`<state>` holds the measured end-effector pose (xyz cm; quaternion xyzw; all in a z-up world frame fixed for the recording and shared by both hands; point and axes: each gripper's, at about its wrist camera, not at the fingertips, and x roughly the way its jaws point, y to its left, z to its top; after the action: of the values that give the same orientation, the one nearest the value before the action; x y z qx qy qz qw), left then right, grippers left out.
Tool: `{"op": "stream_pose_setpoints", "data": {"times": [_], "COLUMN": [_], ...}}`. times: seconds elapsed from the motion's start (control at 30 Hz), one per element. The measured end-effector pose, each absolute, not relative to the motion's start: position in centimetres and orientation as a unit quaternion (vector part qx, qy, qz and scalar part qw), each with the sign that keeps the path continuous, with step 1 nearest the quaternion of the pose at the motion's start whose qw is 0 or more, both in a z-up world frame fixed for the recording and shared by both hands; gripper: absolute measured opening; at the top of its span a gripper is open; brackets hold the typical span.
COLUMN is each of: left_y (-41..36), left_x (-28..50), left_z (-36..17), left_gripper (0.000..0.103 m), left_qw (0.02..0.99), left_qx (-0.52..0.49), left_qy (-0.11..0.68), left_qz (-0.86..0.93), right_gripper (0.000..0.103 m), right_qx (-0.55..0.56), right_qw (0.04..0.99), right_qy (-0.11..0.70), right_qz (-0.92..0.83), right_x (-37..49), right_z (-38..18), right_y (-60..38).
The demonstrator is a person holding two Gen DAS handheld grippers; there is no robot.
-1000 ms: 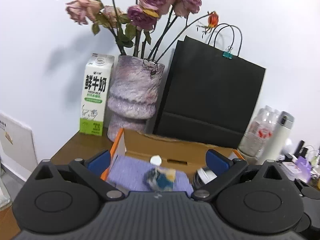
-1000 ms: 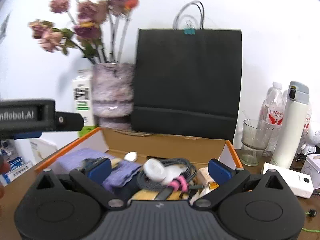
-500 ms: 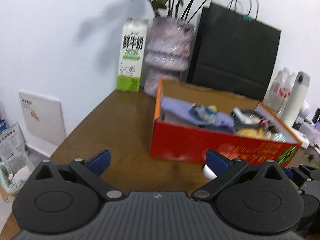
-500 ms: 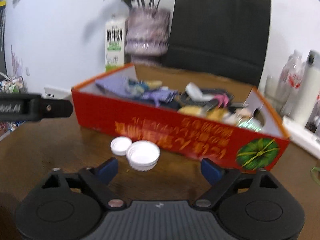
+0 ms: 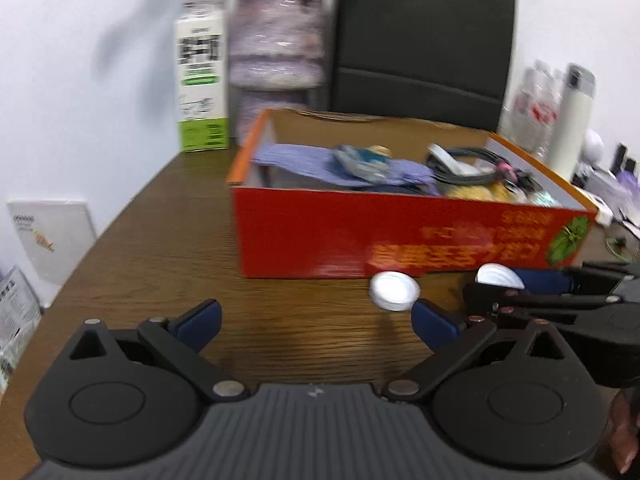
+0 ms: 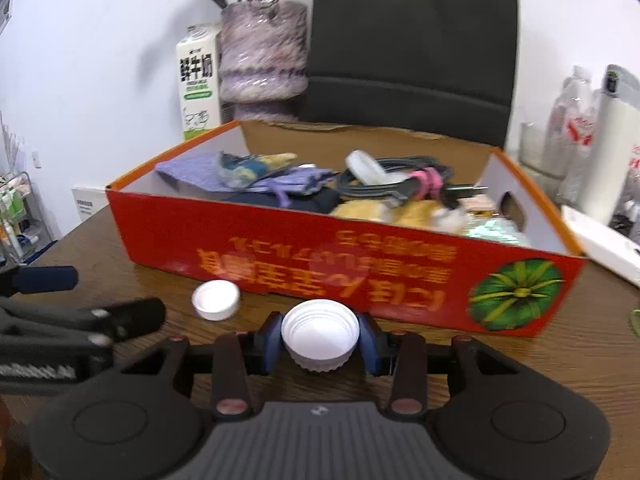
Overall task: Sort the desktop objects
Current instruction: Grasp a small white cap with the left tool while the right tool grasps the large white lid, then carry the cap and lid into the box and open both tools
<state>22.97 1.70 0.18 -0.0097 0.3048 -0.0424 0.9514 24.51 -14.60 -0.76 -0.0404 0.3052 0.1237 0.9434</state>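
The right gripper (image 6: pixel 320 338) had just been closing, and its two blue pads (image 6: pixel 269 340) were pressed on the sides of the larger white cap (image 6: pixel 320 330), which stood with its hollow side up on the wooden table (image 6: pixel 520 364), just in front of the near wall of the red box (image 6: pixel 280 256). The smaller white cap (image 6: pixel 216 299) lay on the table to the left of it, also close to that wall and apart from the pinched cap. The left gripper (image 5: pixel 316 320) hovered over the bare table with its jaws spread wide and with nothing between them; its right pad (image 5: pixel 434 322) was near the smaller cap but, as far as could be seen, did not touch it. Inside the box lay a purple cloth (image 6: pixel 192 170), a coiled black cable (image 6: pixel 400 186) with a pink tie, and some yellow things that were too blurred to name. Behind the box, at the far wall, stood a milk carton (image 6: pixel 199 84), a purple vase (image 6: pixel 262 56) with dried roses and a black paper bag (image 6: pixel 412 48). On the far right stood a white thermos (image 5: pixel 570 120) and a plastic bottle (image 5: pixel 534 108).
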Motion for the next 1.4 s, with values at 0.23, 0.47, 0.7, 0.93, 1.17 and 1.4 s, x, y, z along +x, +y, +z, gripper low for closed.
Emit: {"op": "stream_pose_setpoints", "data": {"times": [0.23,0.47,0.7,0.93,1.17,1.4], "left_y": [-2.0,-2.8,-2.0,-1.0,-1.3,-0.8], "left_x": [25.4,24.9,21.7,19.4,22.7,27.8], "left_z": [-0.4,0.0,1.6,6.6,10.4,8.9], "left_gripper": [0.075,0.029,0.029,0.029,0.029,0.029], "left_qw": [0.944,0.948,0.957,0.973,0.984,0.982], "left_qx": [-0.004,0.001,-0.007,-0.027,-0.065,-0.059], "left_qy": [0.327,0.318,0.286,0.222,0.158,0.172], "left_qz": [-0.034,-0.026,-0.038,-0.056,-0.057,-0.042], "right_gripper": [0.039,0.039,0.039,0.039,0.039,0.039], "right_qx": [-0.046,-0.043,-0.046,-0.018,0.006,0.008], "right_qw": [0.949,0.948,0.952,0.966,0.977,0.973], "right_qy": [0.298,0.296,0.276,0.211,0.168,0.188], "right_qz": [0.097,0.105,0.122,0.145,0.134,0.132], "right_x": [23.5,23.4,22.1,20.3,23.5,29.6], "right_z": [-0.7,-0.7,0.4,5.1,8.1,6.7], "right_y": [-18.2,-18.9,-18.4,-19.4,-19.2,-18.9]}}
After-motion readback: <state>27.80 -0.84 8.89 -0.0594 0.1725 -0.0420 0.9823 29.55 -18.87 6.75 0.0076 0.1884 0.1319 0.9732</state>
